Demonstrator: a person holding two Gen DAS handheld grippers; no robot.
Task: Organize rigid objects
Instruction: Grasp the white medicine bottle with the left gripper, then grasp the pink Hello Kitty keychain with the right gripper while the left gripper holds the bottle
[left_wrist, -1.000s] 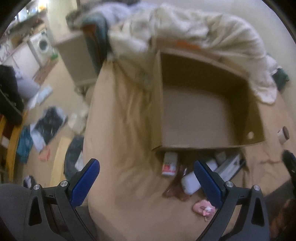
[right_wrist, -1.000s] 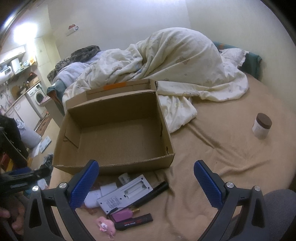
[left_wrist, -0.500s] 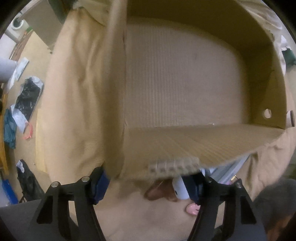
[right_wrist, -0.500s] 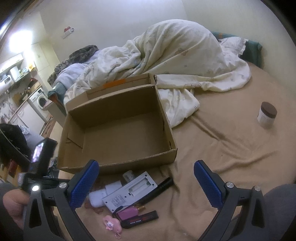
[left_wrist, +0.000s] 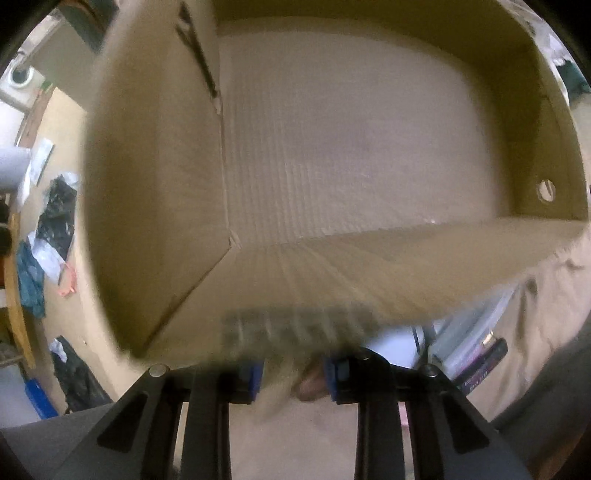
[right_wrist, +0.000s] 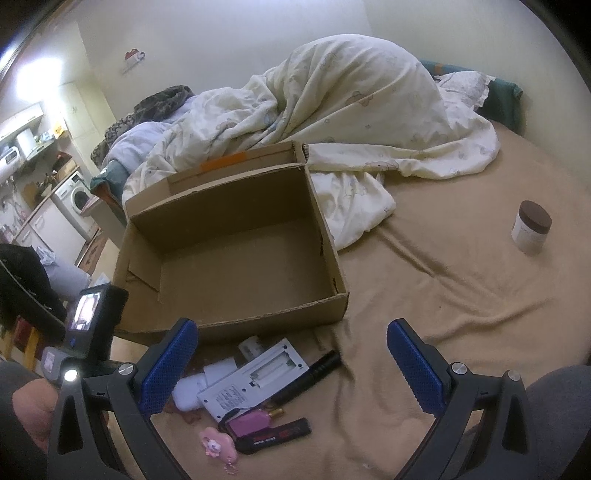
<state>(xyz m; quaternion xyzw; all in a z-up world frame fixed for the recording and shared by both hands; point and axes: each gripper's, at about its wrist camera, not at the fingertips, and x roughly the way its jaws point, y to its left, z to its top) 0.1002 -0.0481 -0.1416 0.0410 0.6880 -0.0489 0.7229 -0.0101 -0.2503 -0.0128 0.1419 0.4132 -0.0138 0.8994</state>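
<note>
An open, empty cardboard box (left_wrist: 155, 184) (right_wrist: 229, 206) lies on a tan blanket. My left gripper (left_wrist: 293, 374) points straight down at the box's near wall by its near-left corner. Its jaws are closing, with the blurred wall edge between them and a gap still showing beside it. In the right wrist view, that gripper's camera body (right_wrist: 92, 321) shows left of the box. My right gripper (right_wrist: 291, 325) hovers open and empty over loose items in front of the box: a white remote (right_wrist: 255, 380), a black pen (right_wrist: 314, 373), a pink case (right_wrist: 251, 421), a black tube (right_wrist: 277, 435) and a pink charm (right_wrist: 216, 445).
A brown-lidded jar (right_wrist: 532, 229) stands alone on the blanket (right_wrist: 443, 295) at the right. A rumpled cream duvet (right_wrist: 351, 110) is piled behind the box. Off the bed's left edge, clothes and bags litter the floor (left_wrist: 55, 229). A washing machine (right_wrist: 77, 195) stands beyond it.
The left gripper has dropped from above the bed down onto the box's near-left corner, and its jaws have narrowed from wide open. The right gripper has stayed where it was.
</note>
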